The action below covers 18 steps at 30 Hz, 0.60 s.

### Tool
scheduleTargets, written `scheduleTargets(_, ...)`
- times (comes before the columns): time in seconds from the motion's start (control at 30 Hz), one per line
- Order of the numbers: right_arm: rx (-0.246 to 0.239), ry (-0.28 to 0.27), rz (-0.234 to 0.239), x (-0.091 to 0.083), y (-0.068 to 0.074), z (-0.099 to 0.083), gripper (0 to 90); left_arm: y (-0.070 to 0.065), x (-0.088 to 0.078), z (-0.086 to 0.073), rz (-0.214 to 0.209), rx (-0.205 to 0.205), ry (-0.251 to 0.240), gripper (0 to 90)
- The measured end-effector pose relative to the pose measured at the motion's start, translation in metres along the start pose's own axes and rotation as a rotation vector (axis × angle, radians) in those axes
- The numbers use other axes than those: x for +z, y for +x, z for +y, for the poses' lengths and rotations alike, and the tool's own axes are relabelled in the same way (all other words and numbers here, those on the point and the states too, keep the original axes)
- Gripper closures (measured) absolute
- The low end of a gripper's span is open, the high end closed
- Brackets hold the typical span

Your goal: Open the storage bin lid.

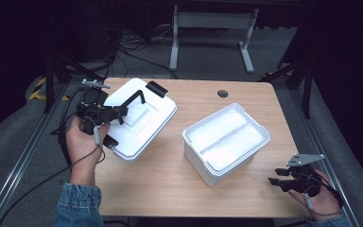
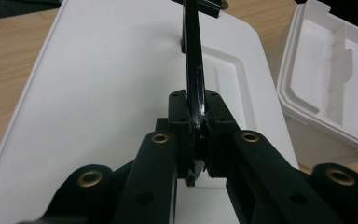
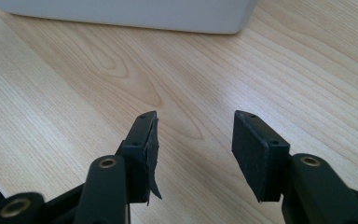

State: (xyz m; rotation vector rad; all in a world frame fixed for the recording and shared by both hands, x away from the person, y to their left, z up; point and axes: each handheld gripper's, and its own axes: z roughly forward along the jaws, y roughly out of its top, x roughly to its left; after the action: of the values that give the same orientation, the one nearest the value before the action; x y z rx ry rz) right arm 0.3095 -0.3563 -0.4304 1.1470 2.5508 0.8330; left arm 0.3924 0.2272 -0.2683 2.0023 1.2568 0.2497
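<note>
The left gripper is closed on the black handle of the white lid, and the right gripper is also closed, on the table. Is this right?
Not quite. The left gripper does clamp the black handle of the white lid, but the right gripper stands open over the table, holding nothing, as the right gripper view shows.

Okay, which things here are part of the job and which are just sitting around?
In the job: white lid, its black handle clamped in the left gripper, and the open white box.

Just about: right gripper, open over bare table; desk frame and cables on the floor behind.
</note>
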Motion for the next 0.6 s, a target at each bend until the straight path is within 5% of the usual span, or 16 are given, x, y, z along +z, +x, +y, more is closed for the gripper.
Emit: scheduleTargets(0.6,-0.001,0.008,0.000,0.003,0.002,0.001,51.5,0.037,0.037,-0.044,0.042,-0.080,0.057,84.3)
